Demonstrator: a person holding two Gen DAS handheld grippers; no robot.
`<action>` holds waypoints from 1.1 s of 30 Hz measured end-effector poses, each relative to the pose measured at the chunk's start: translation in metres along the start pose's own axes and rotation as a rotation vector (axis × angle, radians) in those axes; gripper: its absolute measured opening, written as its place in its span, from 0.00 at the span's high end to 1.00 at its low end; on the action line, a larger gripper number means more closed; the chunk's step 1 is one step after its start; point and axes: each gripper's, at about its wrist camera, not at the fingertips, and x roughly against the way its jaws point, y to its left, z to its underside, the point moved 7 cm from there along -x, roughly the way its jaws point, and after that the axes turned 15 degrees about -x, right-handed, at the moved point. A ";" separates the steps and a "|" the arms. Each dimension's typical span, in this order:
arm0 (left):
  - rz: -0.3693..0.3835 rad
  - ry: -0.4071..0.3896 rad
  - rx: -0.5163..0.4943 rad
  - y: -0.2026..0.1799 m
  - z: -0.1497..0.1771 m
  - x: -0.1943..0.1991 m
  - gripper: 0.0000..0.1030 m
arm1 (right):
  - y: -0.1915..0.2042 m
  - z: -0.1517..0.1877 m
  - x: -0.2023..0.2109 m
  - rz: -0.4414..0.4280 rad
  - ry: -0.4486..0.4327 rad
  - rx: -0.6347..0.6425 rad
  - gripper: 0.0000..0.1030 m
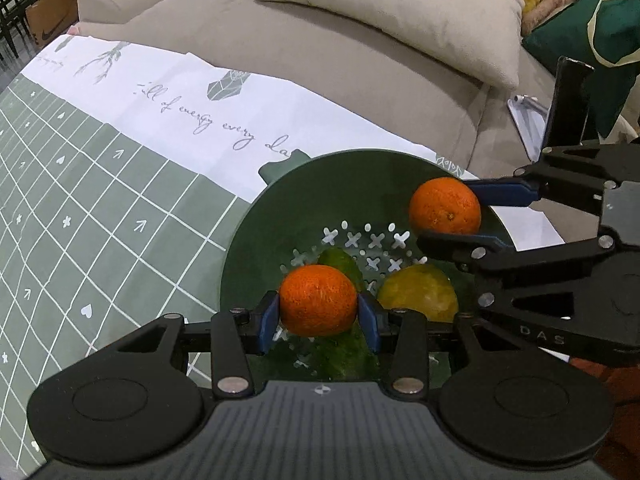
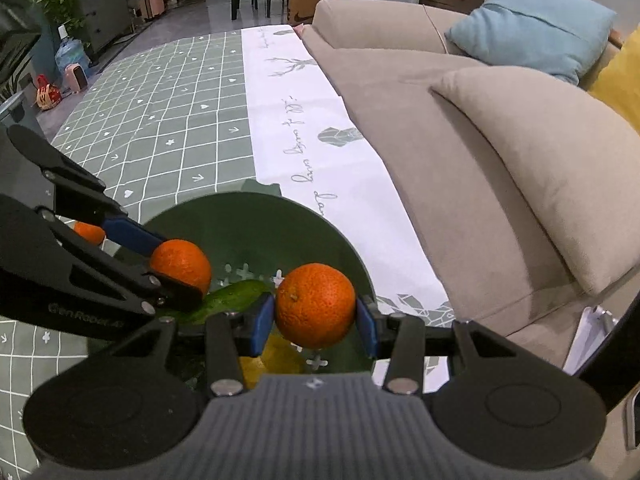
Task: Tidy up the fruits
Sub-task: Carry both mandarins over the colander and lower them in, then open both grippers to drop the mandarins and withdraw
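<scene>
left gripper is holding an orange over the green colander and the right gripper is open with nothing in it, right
Not quite. The left gripper does hold an orange over the green colander, but the right gripper is shut on a second orange, as the right wrist view shows.

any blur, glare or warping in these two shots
Left wrist view: fisheye bends the tablecloth grid and darkens the corners; orange sharp, mild sheen on the lemon. Right wrist view: same curving on the sofa; orange crisp, far room soft, no strong glare.
</scene>
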 end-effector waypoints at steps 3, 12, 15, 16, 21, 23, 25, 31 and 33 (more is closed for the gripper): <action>0.005 -0.001 -0.001 0.001 -0.002 0.000 0.53 | 0.001 0.002 -0.008 0.007 0.014 0.002 0.60; 0.007 -0.013 0.024 0.000 0.001 0.002 0.51 | 0.010 0.009 -0.018 0.016 0.041 0.030 0.59; -0.005 -0.017 0.043 0.002 0.004 0.003 0.44 | 0.013 0.008 -0.014 0.035 0.044 0.052 0.59; -0.002 -0.021 0.055 0.003 0.005 0.004 0.43 | 0.014 0.008 -0.013 0.046 0.042 0.061 0.59; -0.036 -0.077 0.048 0.003 0.008 0.028 0.40 | 0.018 0.002 0.009 0.090 0.004 0.066 0.49; -0.064 -0.112 0.035 0.001 0.009 0.043 0.40 | 0.022 0.000 0.020 0.107 -0.010 0.077 0.47; -0.096 -0.153 0.020 -0.001 0.010 0.062 0.40 | 0.026 -0.002 0.033 0.121 -0.032 0.070 0.43; -0.259 -0.241 -0.023 -0.002 0.026 0.118 0.40 | 0.040 -0.003 0.072 0.114 -0.098 0.010 0.38; -0.300 -0.249 -0.018 0.000 0.034 0.132 0.40 | 0.048 -0.001 0.083 0.101 -0.121 -0.020 0.34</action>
